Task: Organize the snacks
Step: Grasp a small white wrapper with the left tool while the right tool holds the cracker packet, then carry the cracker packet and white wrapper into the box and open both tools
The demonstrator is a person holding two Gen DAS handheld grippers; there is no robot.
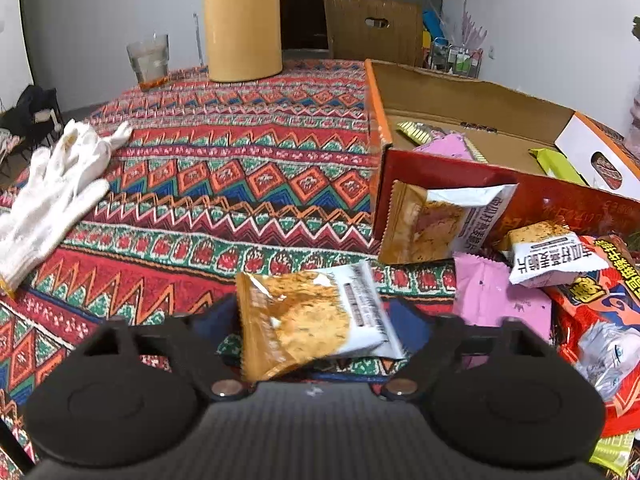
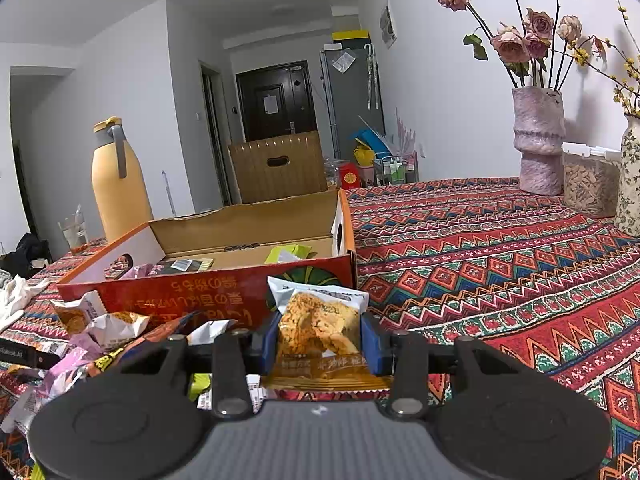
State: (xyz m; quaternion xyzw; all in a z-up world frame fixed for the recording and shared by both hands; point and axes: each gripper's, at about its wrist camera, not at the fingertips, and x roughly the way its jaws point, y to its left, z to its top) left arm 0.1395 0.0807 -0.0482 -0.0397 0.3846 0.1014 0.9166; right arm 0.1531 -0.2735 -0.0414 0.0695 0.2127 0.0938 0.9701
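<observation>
In the left wrist view an orange-and-white cracker packet [image 1: 308,320] lies tilted between the blue pads of my left gripper [image 1: 314,322], and both pads touch its side edges. Just ahead on the right stands the open cardboard snack box [image 1: 460,92], with a few packets inside. A similar packet [image 1: 440,224] leans on its red front wall. In the right wrist view my right gripper [image 2: 320,344] is shut on another cracker packet [image 2: 320,324], held upright in front of the box [image 2: 240,220].
Loose snack packets [image 1: 560,272] lie piled beside the box on the patterned tablecloth [image 1: 224,152]. White gloves [image 1: 60,184] lie at the left. A yellow flask [image 1: 240,20] and a glass [image 1: 148,60] stand at the far edge. Flower vases [image 2: 540,140] and a clear jar [image 2: 588,184] stand at the right.
</observation>
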